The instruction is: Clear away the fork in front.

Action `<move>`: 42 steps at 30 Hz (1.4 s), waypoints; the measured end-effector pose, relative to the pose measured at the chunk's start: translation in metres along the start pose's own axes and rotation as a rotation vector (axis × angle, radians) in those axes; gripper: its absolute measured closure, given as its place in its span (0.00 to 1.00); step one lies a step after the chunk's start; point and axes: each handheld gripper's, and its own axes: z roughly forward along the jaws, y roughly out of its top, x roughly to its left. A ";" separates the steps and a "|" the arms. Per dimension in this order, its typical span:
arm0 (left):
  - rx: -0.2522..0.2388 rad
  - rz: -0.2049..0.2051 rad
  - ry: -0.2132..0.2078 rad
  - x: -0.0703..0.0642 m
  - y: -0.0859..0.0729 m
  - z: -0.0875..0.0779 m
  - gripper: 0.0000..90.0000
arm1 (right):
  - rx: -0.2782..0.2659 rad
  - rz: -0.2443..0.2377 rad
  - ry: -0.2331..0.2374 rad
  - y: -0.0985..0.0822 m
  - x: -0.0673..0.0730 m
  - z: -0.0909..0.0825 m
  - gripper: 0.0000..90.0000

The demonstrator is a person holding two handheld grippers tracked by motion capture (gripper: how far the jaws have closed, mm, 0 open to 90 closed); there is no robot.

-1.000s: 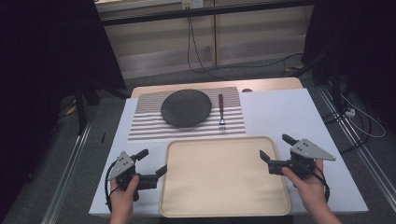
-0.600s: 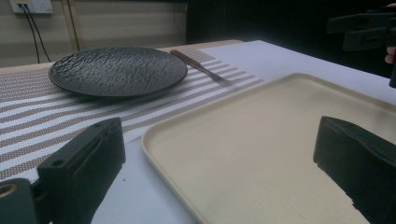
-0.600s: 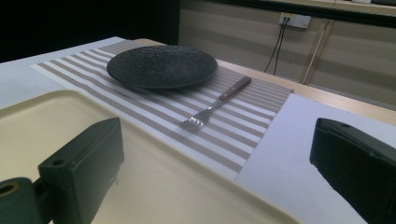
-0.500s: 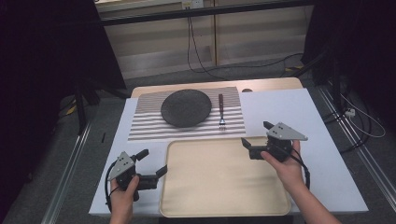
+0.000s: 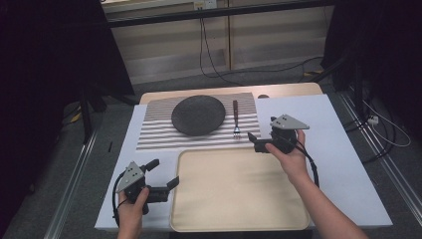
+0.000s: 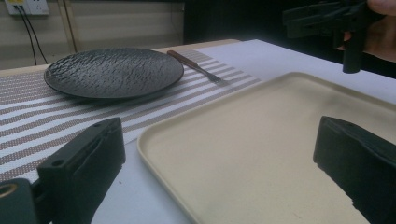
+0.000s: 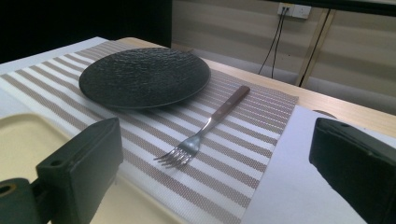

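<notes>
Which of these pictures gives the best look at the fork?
The right gripper view: the fork lies close ahead on the striped mat, tines and handle plain. In the high view it is small, beside the plate. In the left gripper view it lies far off.

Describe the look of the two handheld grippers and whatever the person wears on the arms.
Both grippers are black, each topped with a grey three-cornered plate: the left gripper and the right gripper. Each has two blocky black jaws and trails a black cable. The forearms are bare, with no sleeves or gloves visible.
</notes>
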 end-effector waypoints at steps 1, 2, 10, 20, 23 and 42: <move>0.002 0.004 -0.001 0.000 0.000 0.000 0.03 | 0.000 0.000 0.000 0.000 0.000 0.000 0.02; -0.001 0.001 -0.004 -0.001 0.000 0.000 0.03 | 0.004 0.014 -0.004 0.001 -0.002 0.006 0.02; 0.005 0.004 -0.005 0.000 0.000 -0.001 0.03 | 0.036 0.003 -0.006 0.005 -0.004 0.027 0.03; -0.004 -0.004 -0.007 0.000 0.000 -0.001 0.03 | 0.045 0.014 -0.009 0.015 -0.009 0.053 0.03; -0.002 -0.004 -0.007 0.000 0.000 0.000 0.03 | 0.044 0.023 -0.014 0.017 -0.011 0.060 0.03; 0.007 0.005 -0.007 -0.002 0.001 0.002 0.03 | 0.138 0.042 -0.034 0.013 -0.021 0.100 0.05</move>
